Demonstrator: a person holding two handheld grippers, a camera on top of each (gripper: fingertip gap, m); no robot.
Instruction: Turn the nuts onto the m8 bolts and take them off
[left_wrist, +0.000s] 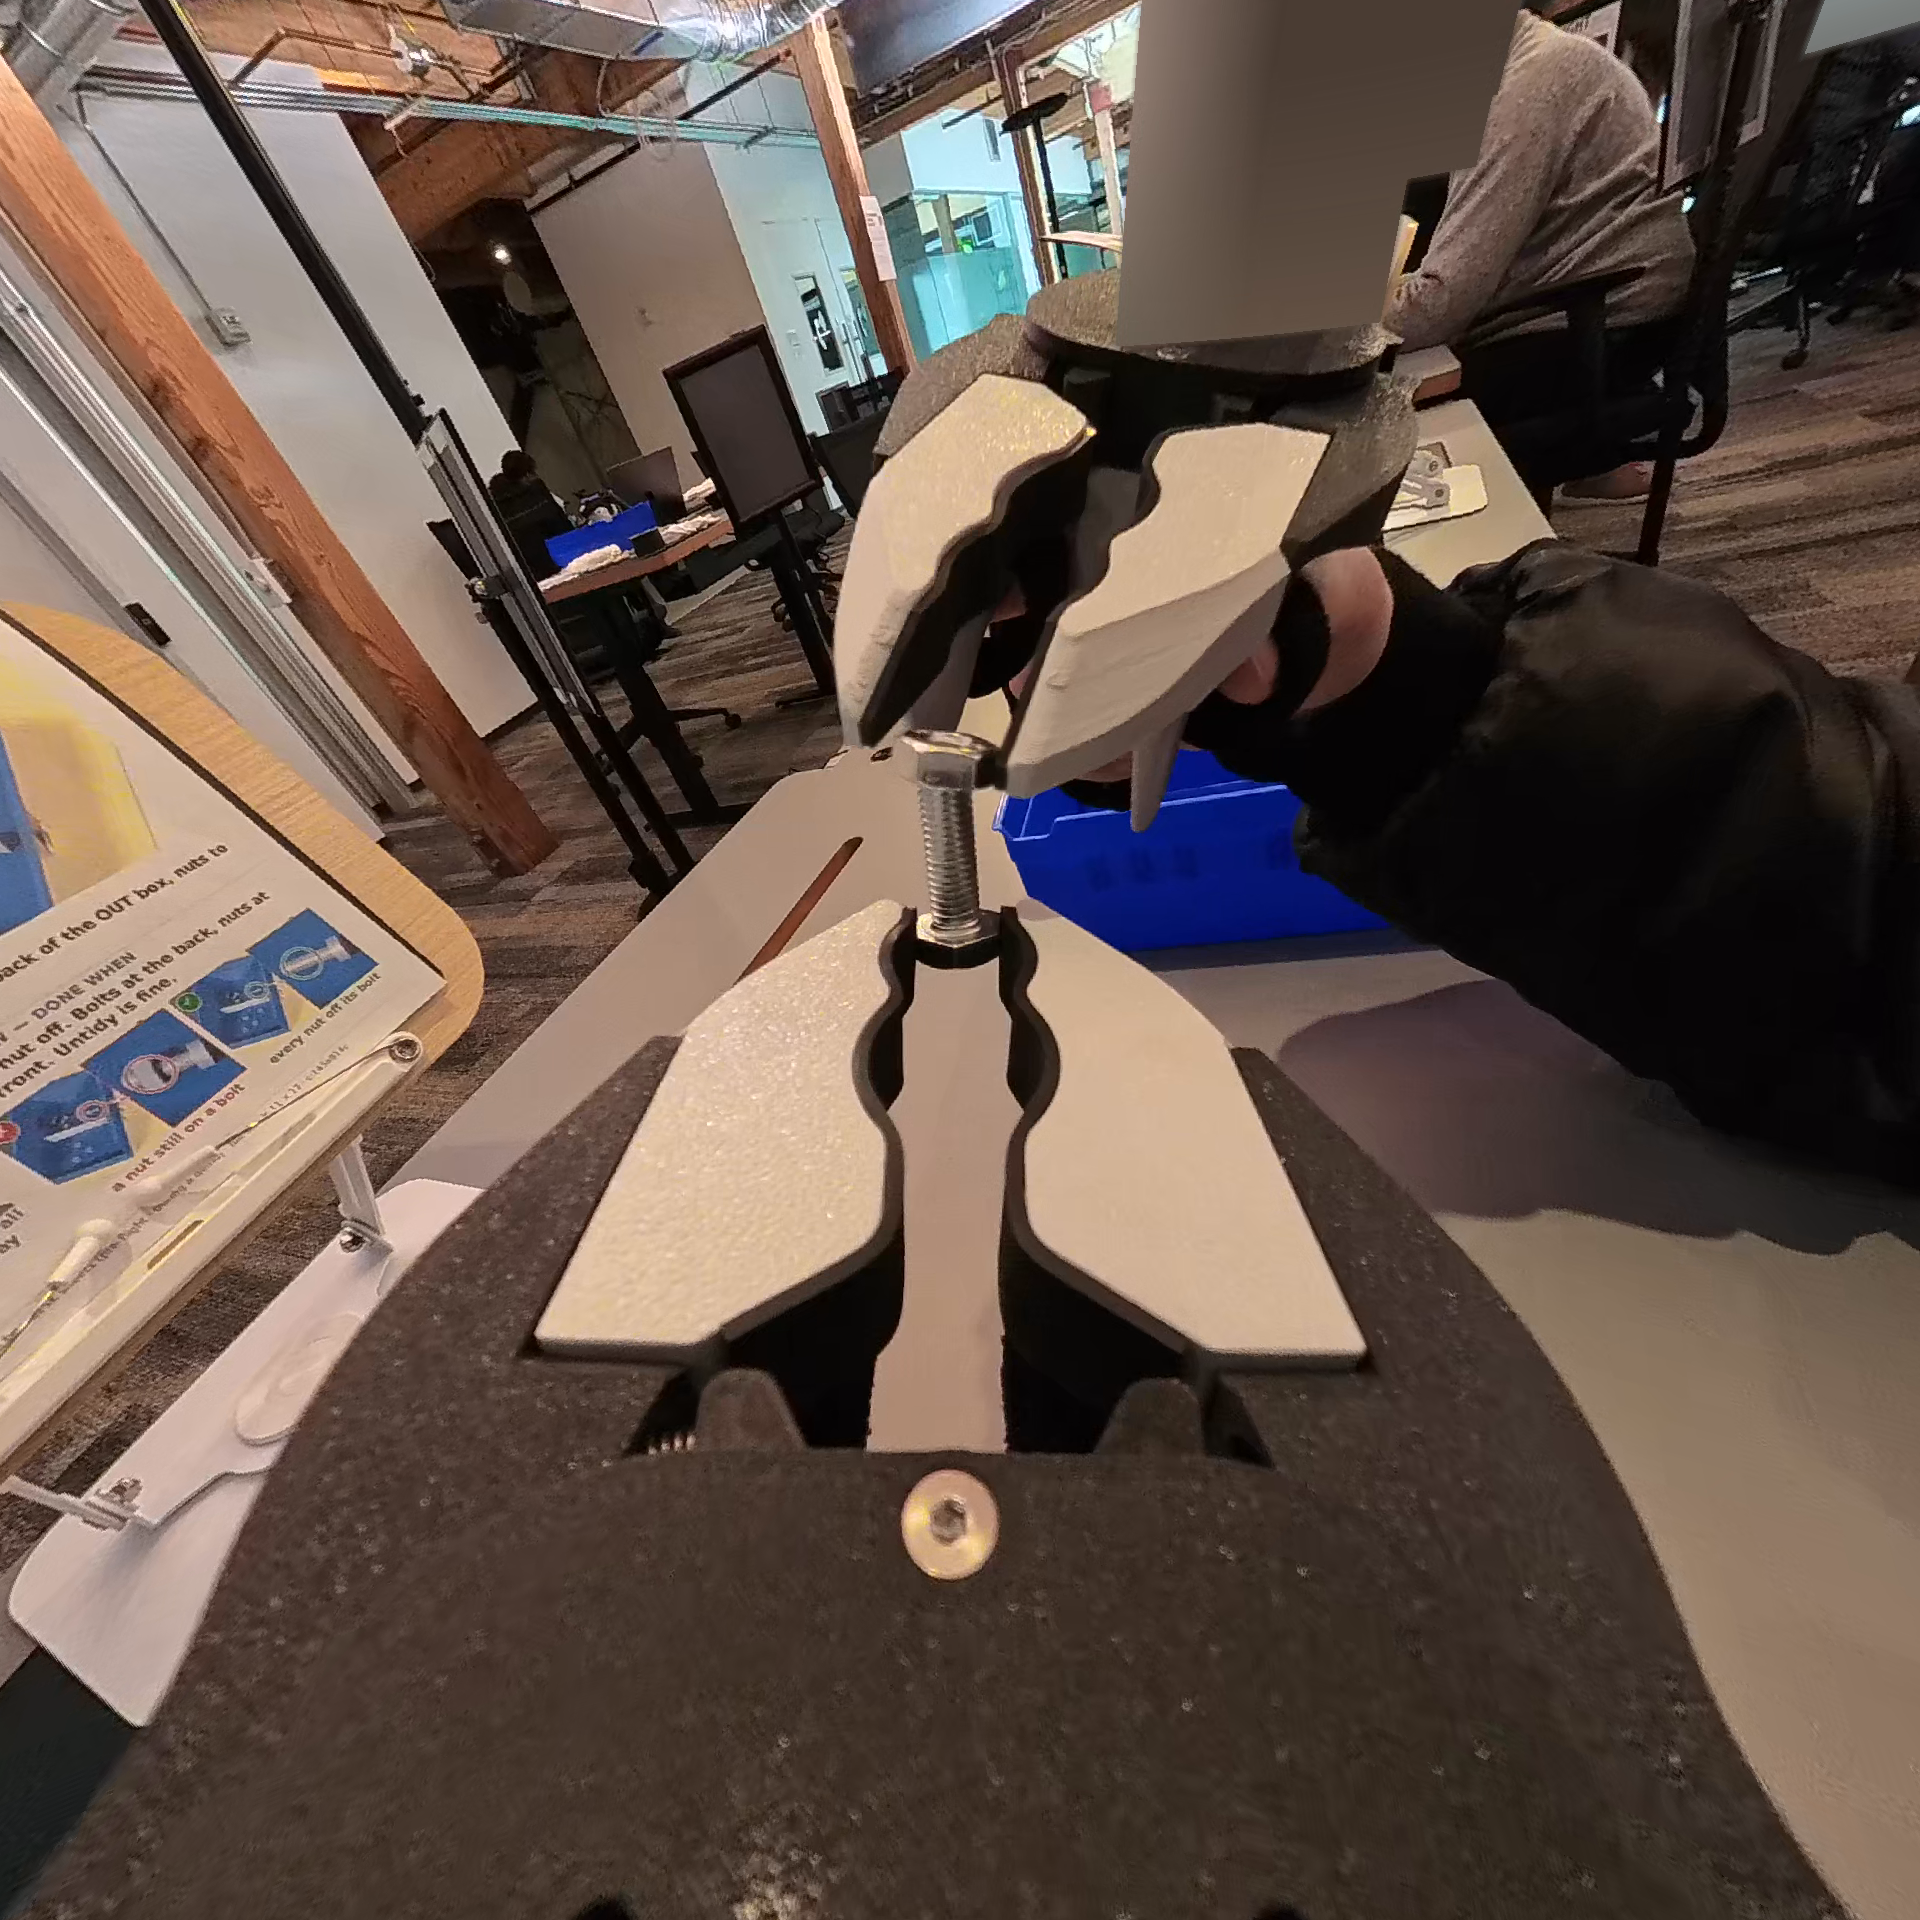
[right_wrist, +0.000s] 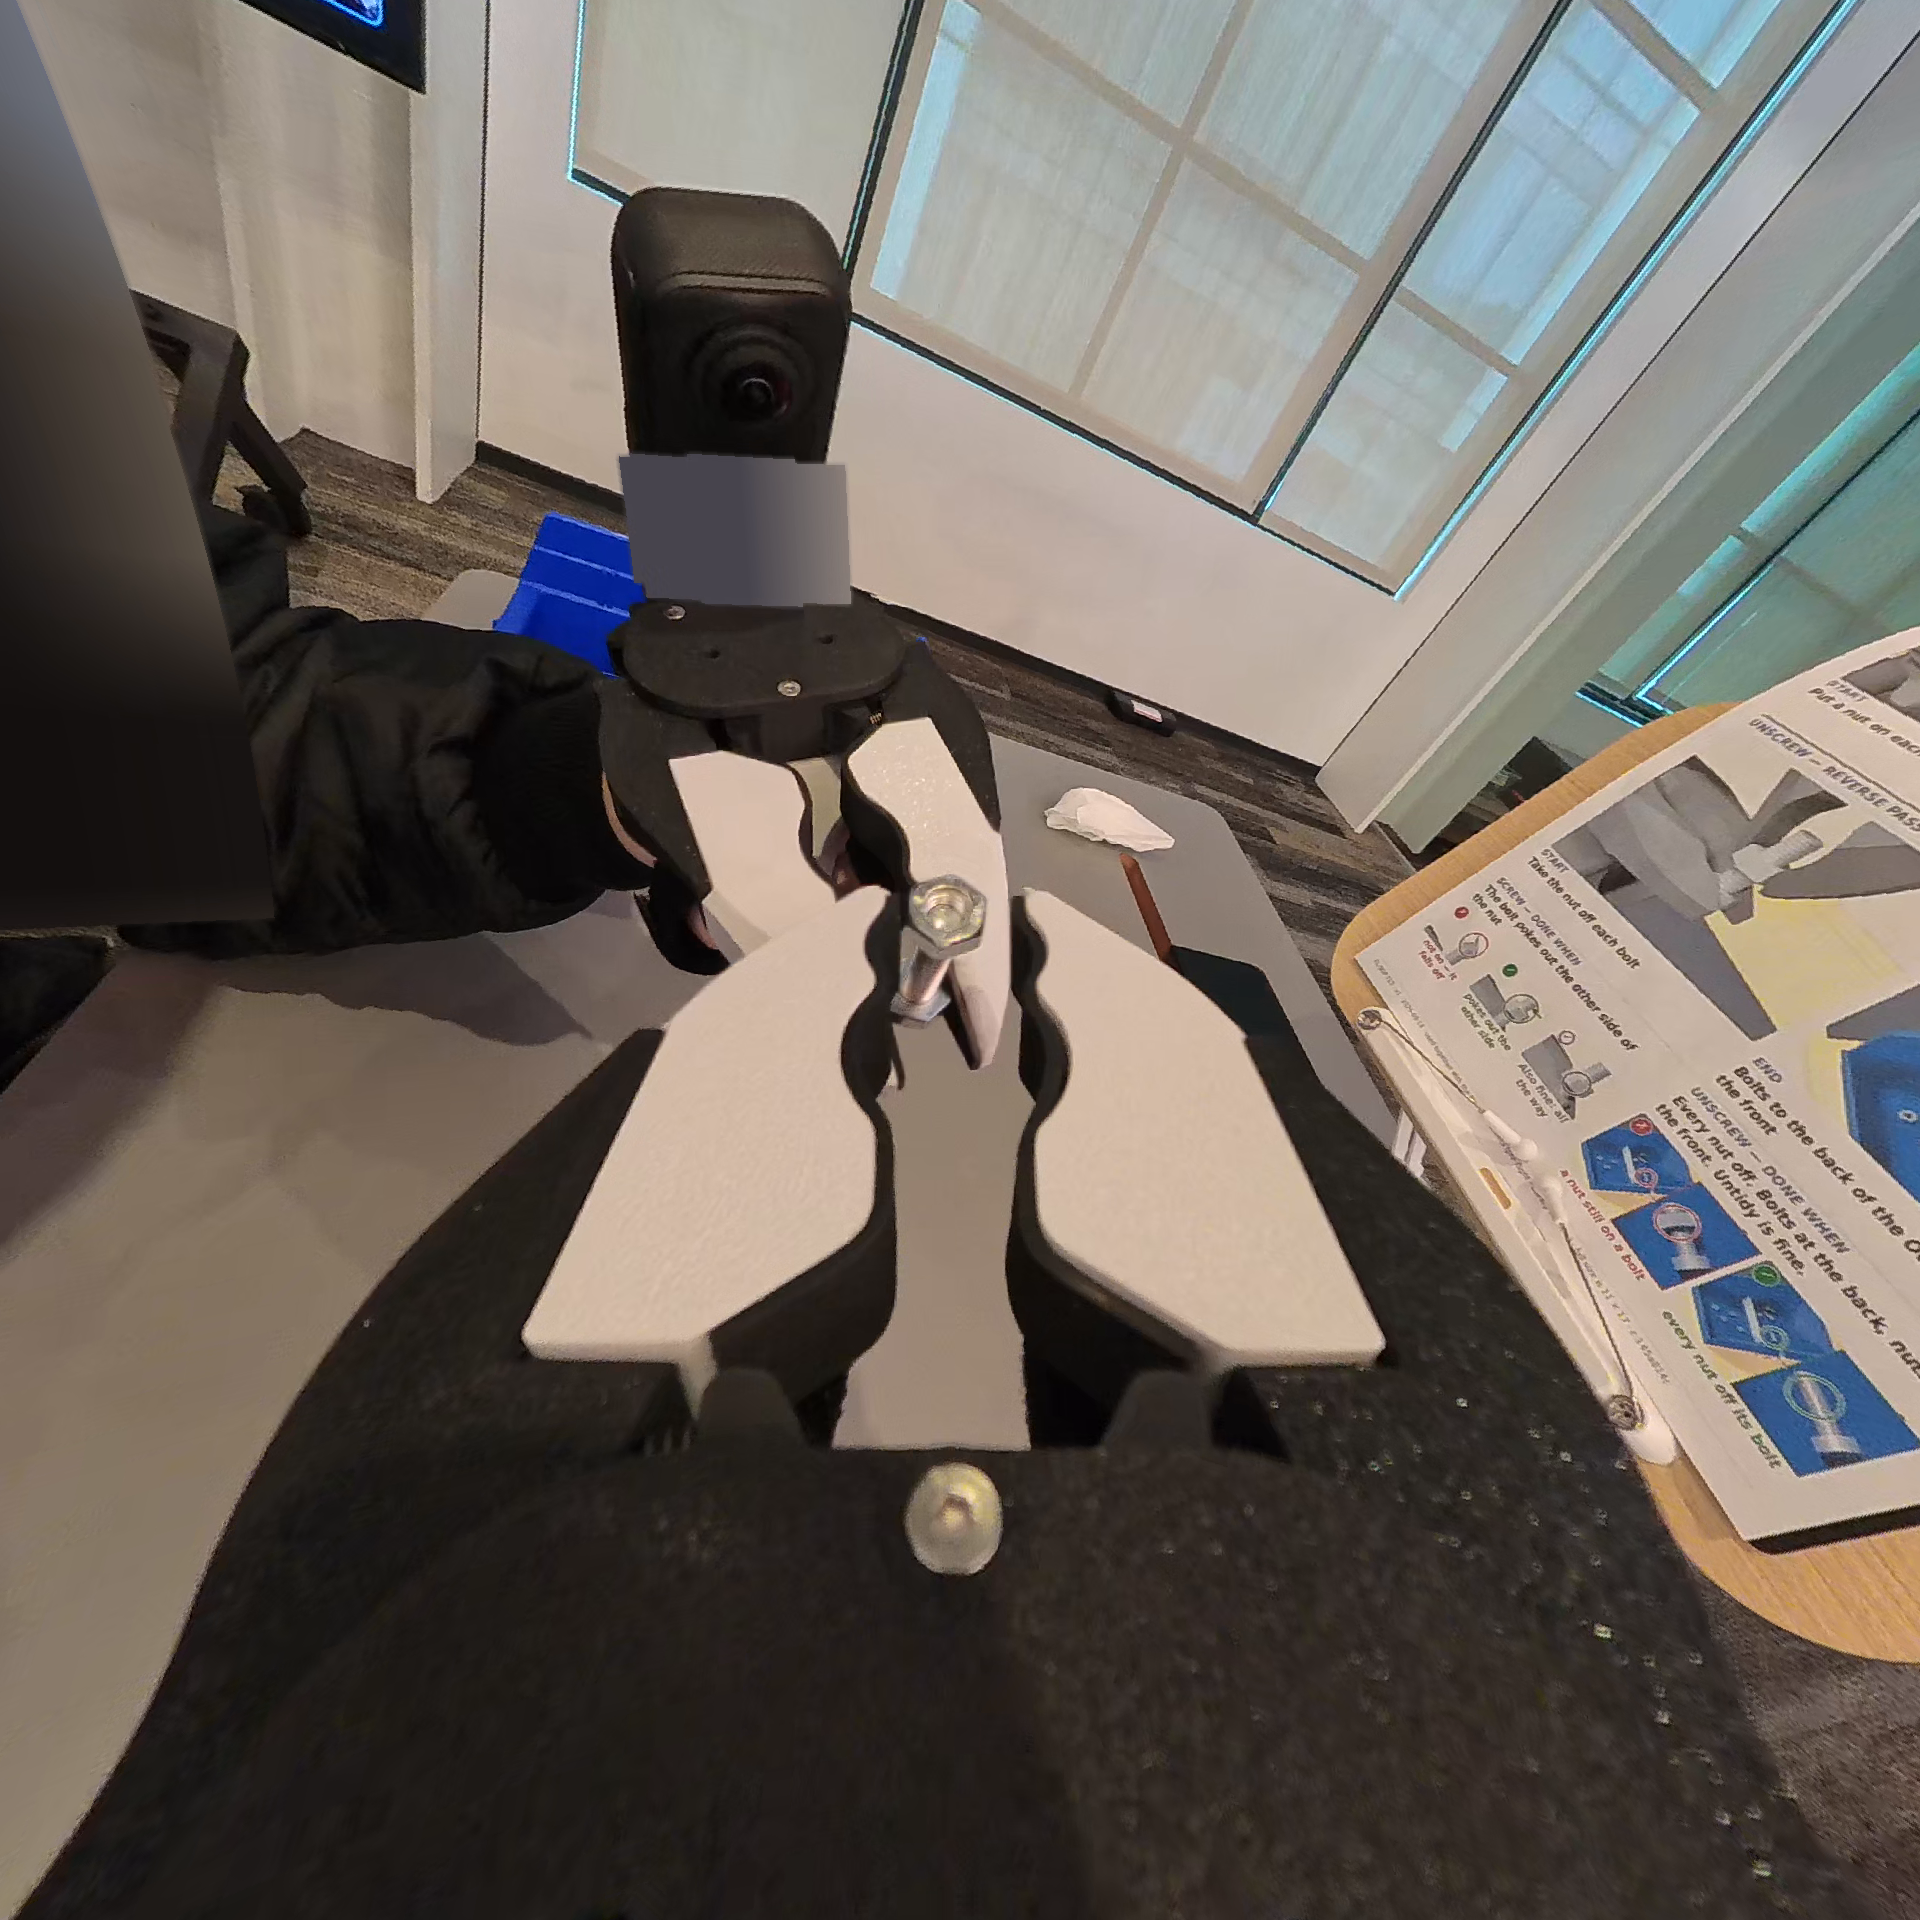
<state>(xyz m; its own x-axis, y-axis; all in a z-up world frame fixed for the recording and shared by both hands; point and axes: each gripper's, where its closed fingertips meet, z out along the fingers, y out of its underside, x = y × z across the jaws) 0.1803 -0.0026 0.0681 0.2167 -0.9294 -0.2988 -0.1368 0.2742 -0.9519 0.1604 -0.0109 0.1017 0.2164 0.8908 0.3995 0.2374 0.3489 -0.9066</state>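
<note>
Step in hand: nut-and-bolt turning, mid-cycle. The left hand-held gripper (left_wrist: 958, 928) is clamped on the nut (left_wrist: 958, 942), a pad pressing each side. The bolt (left_wrist: 951, 852) stands upright out of the nut, held in the air above the surface (left_wrist: 1558, 1351), with a blue bin (left_wrist: 1195, 873) behind it. The nut sits at the very end of the thread, so it is either just started or almost off; cannot tell which.

The right hand-held gripper (right_wrist: 948, 906) comes down from above and straddles the bolt head (right_wrist: 945, 920). Its jaws are narrow but not gripping, and its own view shows a gap on each side of the head.

Likely next: close on the head, twist, release, repeat. This needs the fingers square on the hex flats and the bolt kept in line with the nut.

Pose: the left points forward and level. The right tilts steeply down, with its gloved hand (left_wrist: 1455, 707) off to the right.
</note>
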